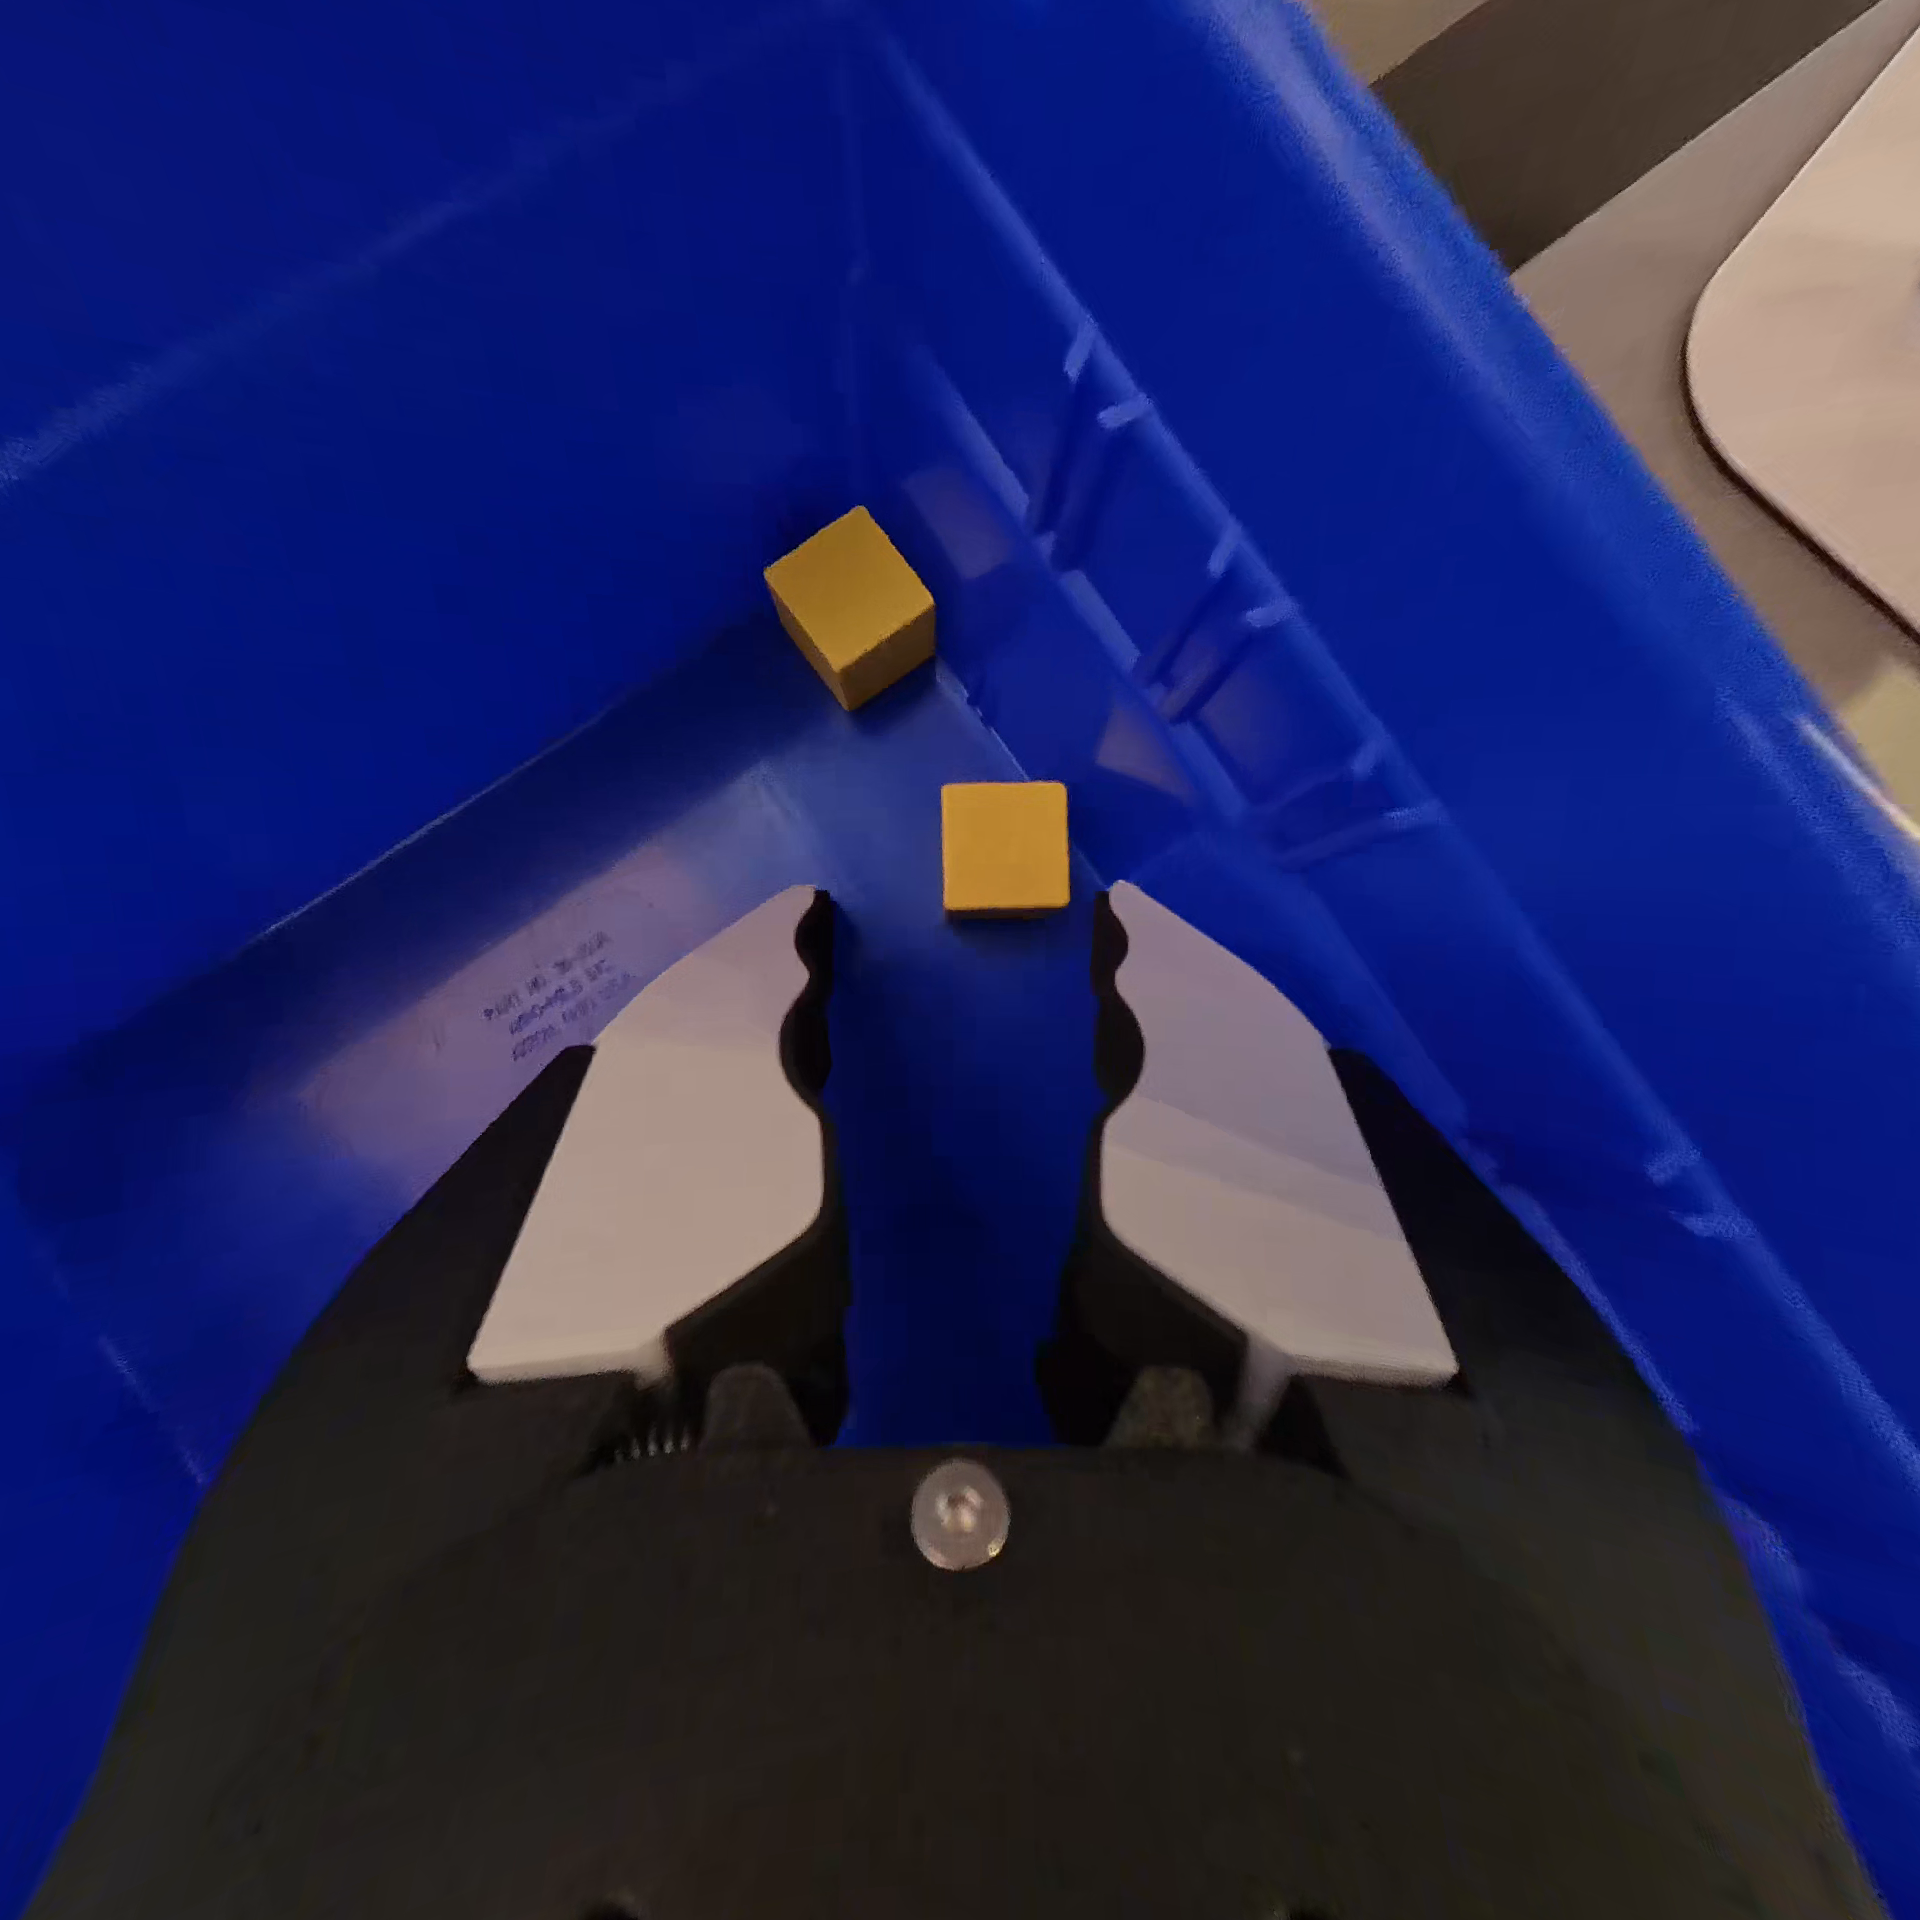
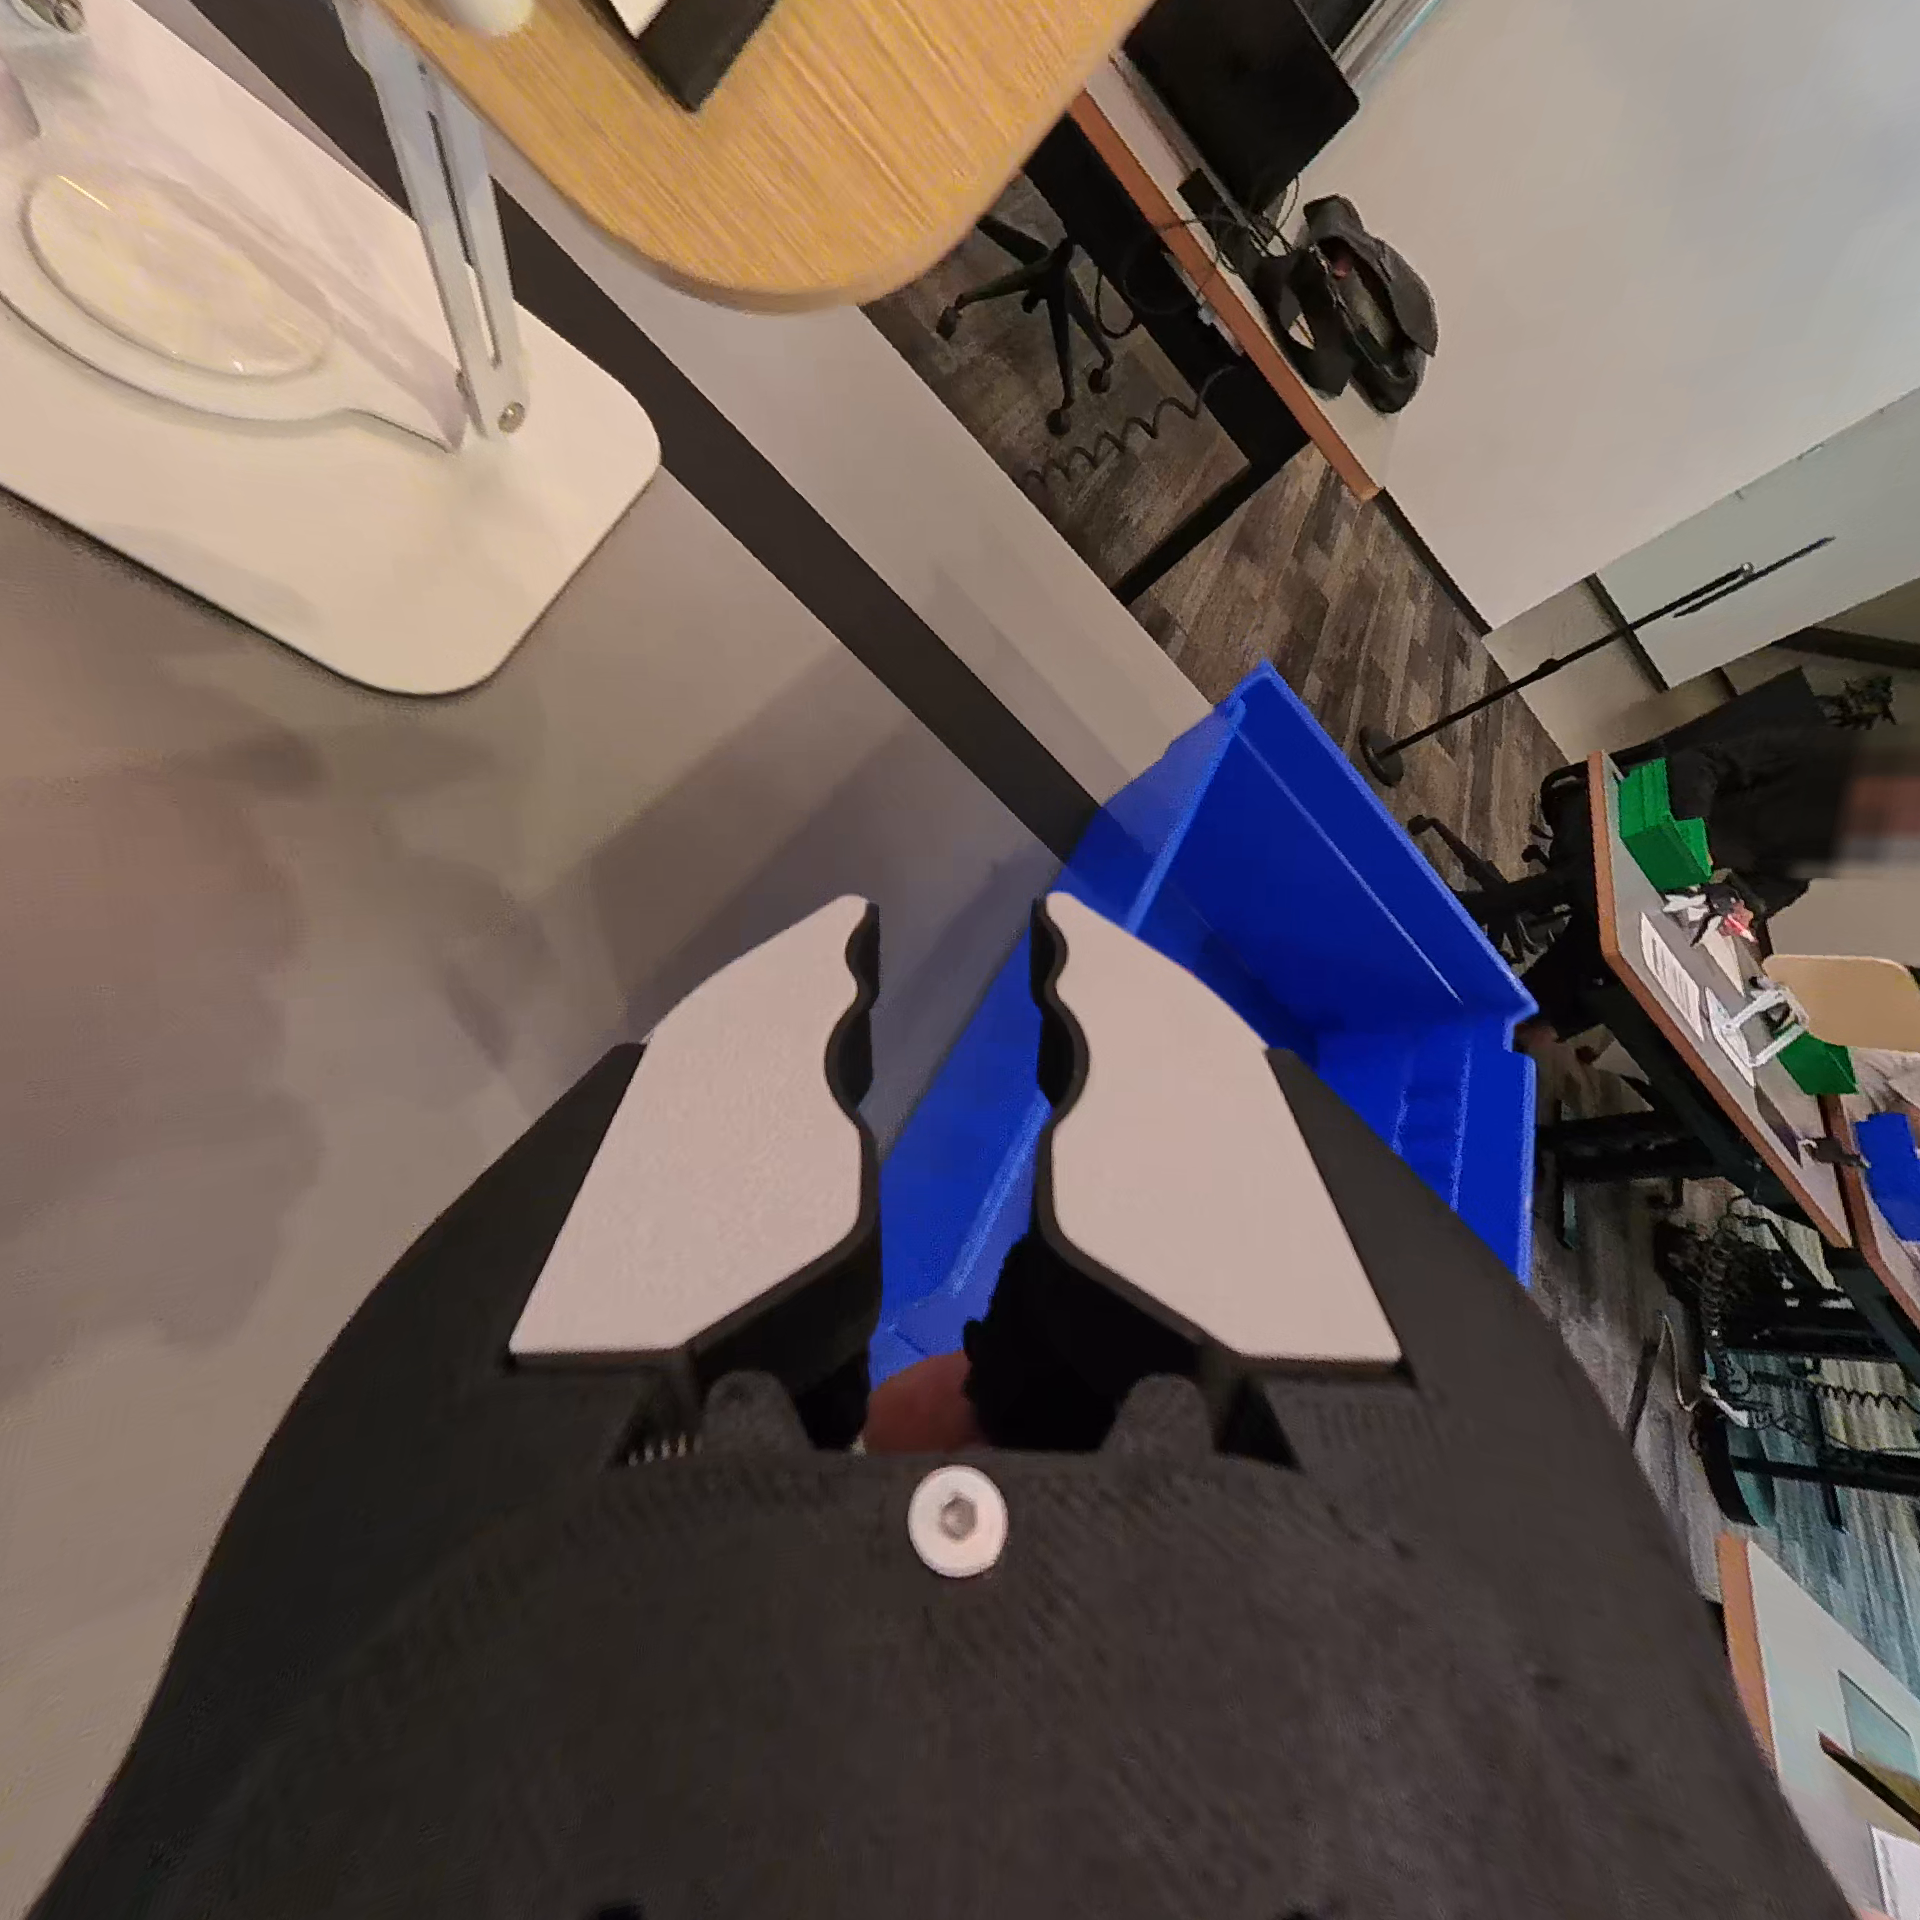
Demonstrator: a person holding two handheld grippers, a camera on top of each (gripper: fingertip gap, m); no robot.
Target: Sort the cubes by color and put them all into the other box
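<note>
Here, inside the blue box [image 1: 416, 520]: near yellow cube [image 1: 1005, 847] flat on the floor, just beyond the left gripper [image 1: 961, 904], slightly toward the right fingertip [image 1: 1117, 914], touching neither pad. Second cube [image 1: 850, 608] deeper, in the box corner. Left jaws spread wide, nothing held. Right gripper [image 2: 954, 914] outside another box [image 2: 1299, 935], above the table [image 2: 312, 935]; jaws partly parted, nothing visible between the tips.

Glossy blue plastic box [image 1: 416, 416], matt yellow cubes [image 1: 1004, 847]
</note>
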